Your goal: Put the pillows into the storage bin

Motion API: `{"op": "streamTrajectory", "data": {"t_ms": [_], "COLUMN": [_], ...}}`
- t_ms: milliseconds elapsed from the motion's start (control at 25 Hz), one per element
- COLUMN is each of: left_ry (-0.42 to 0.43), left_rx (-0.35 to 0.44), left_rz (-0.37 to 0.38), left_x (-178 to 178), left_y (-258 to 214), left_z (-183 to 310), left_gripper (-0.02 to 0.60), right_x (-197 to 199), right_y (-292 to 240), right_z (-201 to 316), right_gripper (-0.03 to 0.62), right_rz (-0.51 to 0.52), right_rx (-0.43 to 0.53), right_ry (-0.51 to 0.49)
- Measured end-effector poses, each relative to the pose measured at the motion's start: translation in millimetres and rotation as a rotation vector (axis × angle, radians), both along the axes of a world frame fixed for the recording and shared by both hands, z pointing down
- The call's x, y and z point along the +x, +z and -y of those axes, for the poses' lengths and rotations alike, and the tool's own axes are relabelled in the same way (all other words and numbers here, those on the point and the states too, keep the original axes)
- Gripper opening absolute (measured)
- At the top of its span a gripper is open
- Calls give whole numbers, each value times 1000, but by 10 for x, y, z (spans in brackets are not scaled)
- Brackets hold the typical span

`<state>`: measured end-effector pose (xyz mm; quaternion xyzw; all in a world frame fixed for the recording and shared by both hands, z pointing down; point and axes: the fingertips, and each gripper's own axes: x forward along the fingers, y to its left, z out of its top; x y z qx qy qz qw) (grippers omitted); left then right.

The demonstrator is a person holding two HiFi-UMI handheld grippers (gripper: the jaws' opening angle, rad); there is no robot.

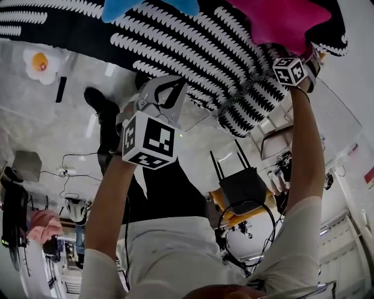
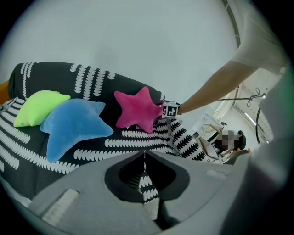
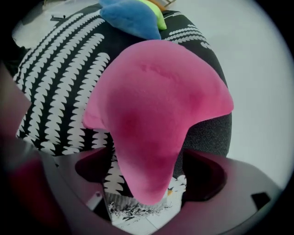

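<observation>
Three pillows lie on a black-and-white patterned sofa (image 1: 193, 47): a pink star pillow (image 1: 280, 20) (image 2: 138, 110), a blue star pillow (image 2: 71, 126) (image 1: 120, 7) and a green pillow (image 2: 39, 106). My right gripper (image 3: 147, 183) is open, its jaws wide around one arm of the pink star pillow (image 3: 156, 110), with gaps showing on both sides. Its marker cube (image 1: 290, 71) (image 2: 170, 110) sits at the pillow's edge. My left gripper (image 1: 162, 96) (image 2: 144, 158) hangs short of the sofa, shut and empty, pointing toward the blue pillow.
A fried-egg shaped cushion (image 1: 40, 63) and a dark bar lie on the pale floor at the left. A black box with cables (image 1: 242, 187) sits below the sofa's corner, a wire chair (image 1: 274, 140) beside it. No storage bin shows in any view.
</observation>
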<state>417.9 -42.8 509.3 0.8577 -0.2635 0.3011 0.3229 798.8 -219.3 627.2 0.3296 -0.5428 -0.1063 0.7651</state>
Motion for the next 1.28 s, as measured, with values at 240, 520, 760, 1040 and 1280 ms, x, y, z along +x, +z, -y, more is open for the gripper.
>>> {"op": "streamTrajectory", "data": {"t_ms": [240, 520, 760, 1040, 1280], "left_ry": [-6, -19, -36, -50, -51], "left_rx": [-18, -27, 16, 41, 62], "left_rz": [-8, -11, 19, 9, 26], "left_x": [-70, -157, -290, -672, -1004], "left_y": [126, 200, -61, -486, -681], "left_z": [-73, -219, -250, -258, -453], "left_gripper": [18, 18, 18, 18, 18], "right_x": [-22, -158, -245, -630, -985], "right_y": [201, 139, -226, -895, -1381], "right_z": [222, -48, -133, -100, -195], "right_gripper": [358, 244, 236, 233, 235], "right_rz": [-30, -32, -24, -88, -93], "right_rx": [-52, -104, -119, -144, -110], "right_ry": [96, 120, 107, 10, -38]}}
